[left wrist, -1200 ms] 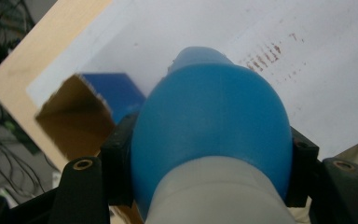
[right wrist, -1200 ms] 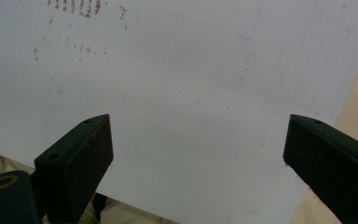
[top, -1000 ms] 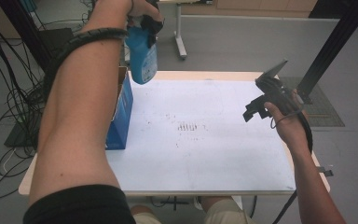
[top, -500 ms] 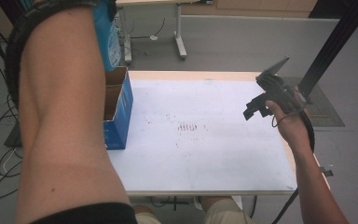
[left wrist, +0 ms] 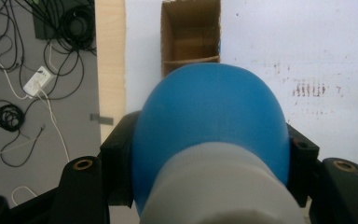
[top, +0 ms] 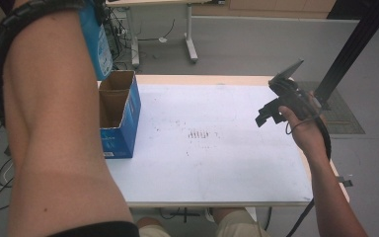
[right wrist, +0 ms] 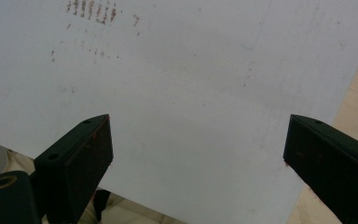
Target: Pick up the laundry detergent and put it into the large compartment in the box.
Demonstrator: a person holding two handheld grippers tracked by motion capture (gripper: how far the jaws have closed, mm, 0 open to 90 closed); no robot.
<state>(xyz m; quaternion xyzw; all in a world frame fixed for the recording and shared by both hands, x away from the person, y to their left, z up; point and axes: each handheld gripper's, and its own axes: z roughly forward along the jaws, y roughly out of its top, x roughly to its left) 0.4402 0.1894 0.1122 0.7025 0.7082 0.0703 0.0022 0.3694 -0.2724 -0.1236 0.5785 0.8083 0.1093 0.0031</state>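
Blue plastic bottle (left wrist: 209, 135) carried above the open blue cardboard box (top: 118, 116).
Left hand-held gripper (left wrist: 209, 186) clamps the bottle; right hand-held gripper (right wrist: 198, 158) gapes empty. Next, probably: lower it straight into the box.

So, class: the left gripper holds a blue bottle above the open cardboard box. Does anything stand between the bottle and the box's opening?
Nothing visible does. In the left gripper view the blue bottle sits clamped in the left gripper, and the box beyond it stands open at the top with a bare brown inside. The right gripper hovers open, well off to the other side of the table.
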